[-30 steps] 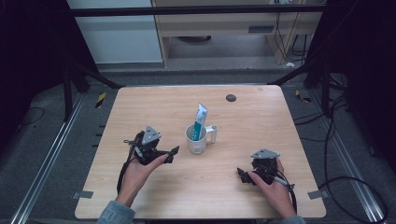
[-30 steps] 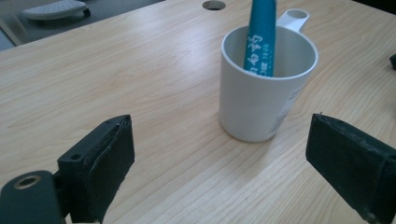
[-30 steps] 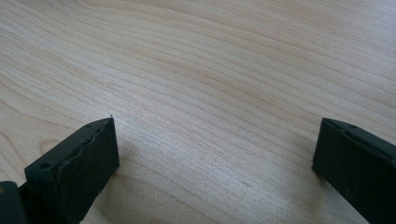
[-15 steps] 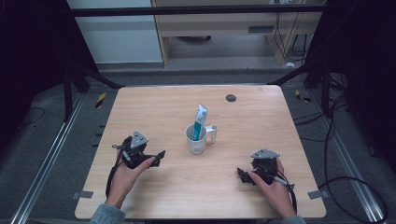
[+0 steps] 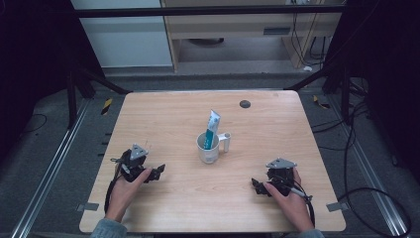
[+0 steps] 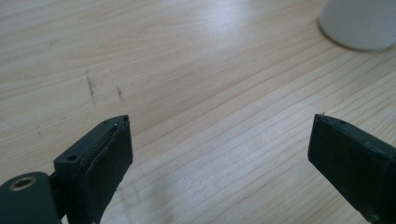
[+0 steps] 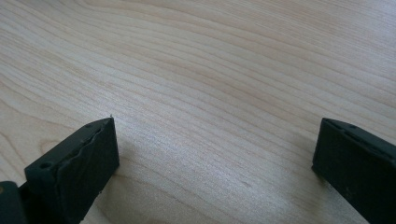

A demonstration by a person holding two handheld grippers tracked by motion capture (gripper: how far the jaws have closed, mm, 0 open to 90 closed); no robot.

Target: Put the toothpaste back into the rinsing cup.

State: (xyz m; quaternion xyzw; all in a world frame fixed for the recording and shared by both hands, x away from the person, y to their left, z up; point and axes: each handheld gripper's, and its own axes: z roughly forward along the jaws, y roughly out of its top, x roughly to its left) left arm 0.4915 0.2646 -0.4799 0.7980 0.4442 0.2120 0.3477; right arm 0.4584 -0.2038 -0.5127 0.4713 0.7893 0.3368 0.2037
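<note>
**Both grippers spread and empty on the table, cup with tube between them**

The left gripper (image 6: 219,154) had its jaws spread wide, with bare wood grain between them and nothing gripped. A white rounded base, the cup (image 6: 359,23), sat at the upper right corner of the left gripper view, well apart from the jaws. The right gripper (image 7: 215,158) likewise had its jaws wide apart over plain wood, holding nothing.

In the high view the left gripper (image 5: 157,172) lay low at the near left part of the wooden table (image 5: 163,119), held by the person's left hand (image 5: 130,186). The right gripper (image 5: 256,186) sat at the near right, held by the right hand (image 5: 289,196). Between them and a little farther back stood the white cup (image 5: 209,148), its handle turned to the right. A blue-and-white tube (image 5: 212,130) stood tilted inside it, sticking up above the rim. A small dark round mark (image 5: 244,104) lay near the table's far edge.
</note>
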